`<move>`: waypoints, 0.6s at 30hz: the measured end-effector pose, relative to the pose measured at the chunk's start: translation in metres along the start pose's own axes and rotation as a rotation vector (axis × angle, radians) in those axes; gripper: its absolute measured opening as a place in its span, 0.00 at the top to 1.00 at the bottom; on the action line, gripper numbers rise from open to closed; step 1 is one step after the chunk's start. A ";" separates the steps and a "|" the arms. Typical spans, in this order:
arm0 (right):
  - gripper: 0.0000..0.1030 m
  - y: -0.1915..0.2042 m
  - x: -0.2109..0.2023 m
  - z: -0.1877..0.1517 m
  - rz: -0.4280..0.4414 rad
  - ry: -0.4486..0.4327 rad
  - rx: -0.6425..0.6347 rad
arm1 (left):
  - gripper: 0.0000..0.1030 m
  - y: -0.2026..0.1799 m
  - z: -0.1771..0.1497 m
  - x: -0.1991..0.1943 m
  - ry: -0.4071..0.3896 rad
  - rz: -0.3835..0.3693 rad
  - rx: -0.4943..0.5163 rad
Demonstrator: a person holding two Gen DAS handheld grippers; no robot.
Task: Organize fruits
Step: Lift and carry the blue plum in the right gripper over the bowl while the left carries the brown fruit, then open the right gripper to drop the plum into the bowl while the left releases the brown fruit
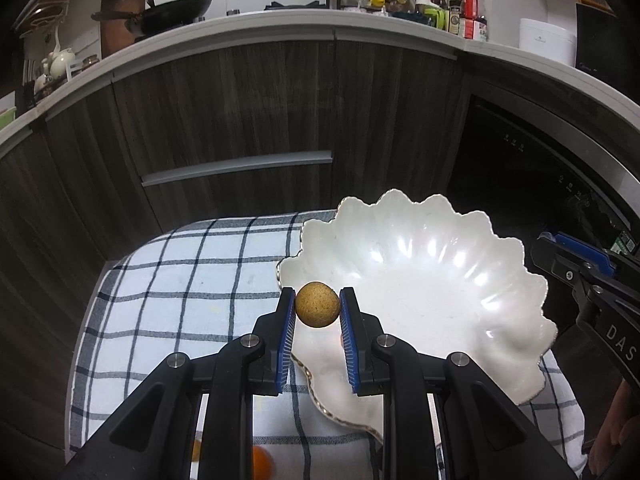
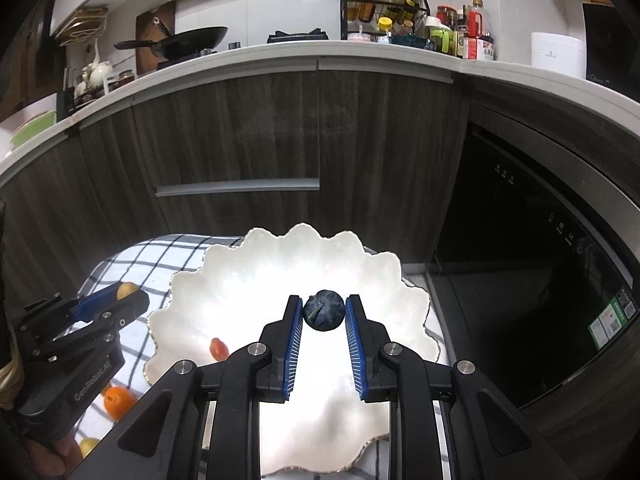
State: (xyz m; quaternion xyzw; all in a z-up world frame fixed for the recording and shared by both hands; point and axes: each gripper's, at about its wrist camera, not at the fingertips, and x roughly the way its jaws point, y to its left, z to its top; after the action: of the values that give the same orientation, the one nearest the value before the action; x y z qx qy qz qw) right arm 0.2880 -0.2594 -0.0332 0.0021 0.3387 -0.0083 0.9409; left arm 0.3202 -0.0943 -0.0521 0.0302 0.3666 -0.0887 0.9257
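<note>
My left gripper (image 1: 317, 305) is shut on a round tan-brown fruit (image 1: 317, 304) and holds it over the near left rim of a white scalloped bowl (image 1: 432, 264). My right gripper (image 2: 323, 312) is shut on a dark blue round fruit (image 2: 324, 309) above the middle of the same bowl (image 2: 248, 280). A small red fruit (image 2: 218, 348) lies inside the bowl at its left. The left gripper (image 2: 120, 296) shows at the left of the right wrist view. The right gripper's body (image 1: 592, 280) shows at the right edge of the left wrist view.
The bowl stands on a blue-and-white checked cloth (image 1: 180, 280). An orange (image 2: 117, 401) and a yellow fruit (image 2: 89, 446) lie on the cloth left of the bowl. Dark wood cabinets (image 1: 240, 120) and a black built-in appliance (image 2: 540, 280) stand behind.
</note>
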 end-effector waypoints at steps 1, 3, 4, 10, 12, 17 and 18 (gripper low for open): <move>0.77 0.000 0.003 0.001 -0.002 0.005 0.001 | 0.78 0.000 0.000 0.003 0.004 -0.002 0.000; 0.77 -0.001 0.007 0.001 -0.005 0.014 0.004 | 0.78 -0.001 -0.001 0.009 0.015 0.001 0.005; 0.77 -0.001 0.009 0.000 -0.007 0.018 0.004 | 0.78 -0.002 -0.002 0.011 0.018 0.002 0.008; 0.77 -0.004 0.022 -0.003 -0.017 0.057 0.009 | 0.78 -0.004 -0.008 0.024 0.059 -0.010 0.014; 0.77 -0.004 0.026 -0.005 -0.013 0.074 0.010 | 0.78 -0.005 -0.010 0.028 0.076 -0.017 0.014; 0.77 -0.002 0.034 -0.010 0.001 0.104 0.011 | 0.76 -0.005 -0.014 0.032 0.099 -0.032 0.018; 0.77 -0.002 0.035 -0.010 0.003 0.109 0.010 | 0.75 -0.005 -0.015 0.032 0.100 -0.035 0.019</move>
State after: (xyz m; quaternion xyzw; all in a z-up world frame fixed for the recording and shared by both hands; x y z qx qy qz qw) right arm 0.3083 -0.2617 -0.0635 0.0076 0.3892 -0.0084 0.9211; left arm 0.3323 -0.1016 -0.0850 0.0369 0.4122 -0.1067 0.9041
